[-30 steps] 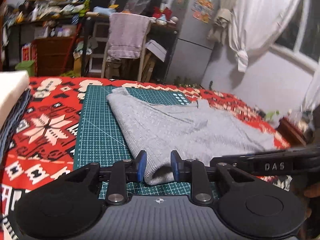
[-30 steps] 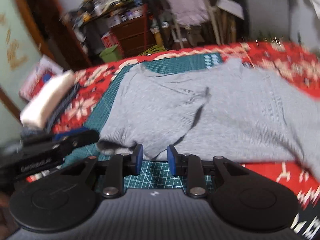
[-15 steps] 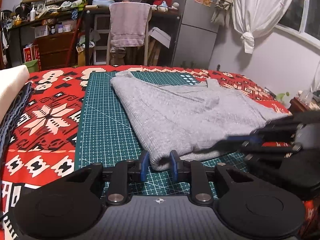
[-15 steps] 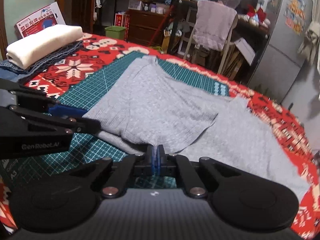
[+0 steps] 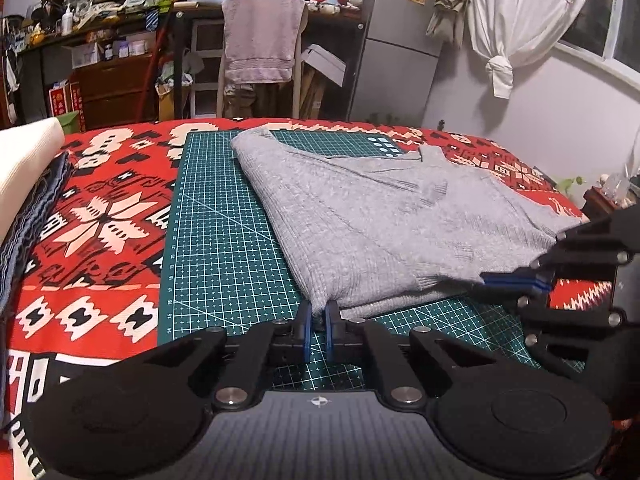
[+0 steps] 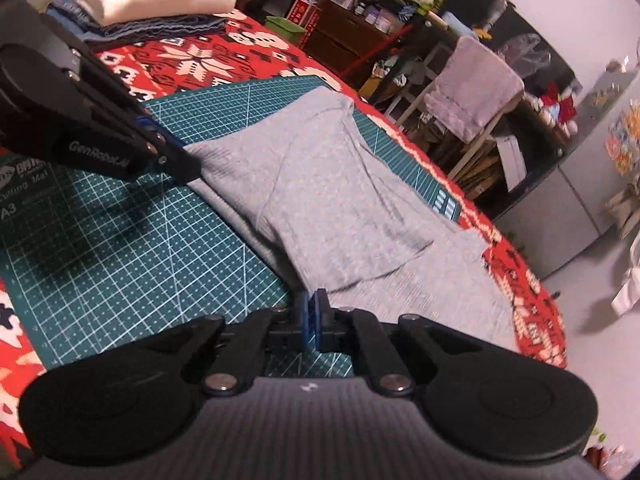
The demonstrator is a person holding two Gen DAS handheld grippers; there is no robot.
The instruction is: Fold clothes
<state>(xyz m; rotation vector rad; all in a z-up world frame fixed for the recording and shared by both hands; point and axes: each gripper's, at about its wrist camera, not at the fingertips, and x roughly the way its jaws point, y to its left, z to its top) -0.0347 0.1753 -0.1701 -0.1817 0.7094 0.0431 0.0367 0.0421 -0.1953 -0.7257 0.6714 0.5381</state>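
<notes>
On mat [image 5: 224, 240] | left tongs [image 5: 318, 326], right tongs [image 6: 311, 312] level, both pinching sweater [image 5: 360, 216] hem

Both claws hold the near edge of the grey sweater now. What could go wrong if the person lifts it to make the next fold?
1. Each claw, left and right, pinches only a thin bit of the grey sweater at its hem, so the knit may slip out.
2. The already folded sleeve layer lies loose on top; lifting may let it slide and open again.
3. The sweater hangs partly off the green cutting mat onto the red blanket, so dragging may wrinkle it.
</notes>
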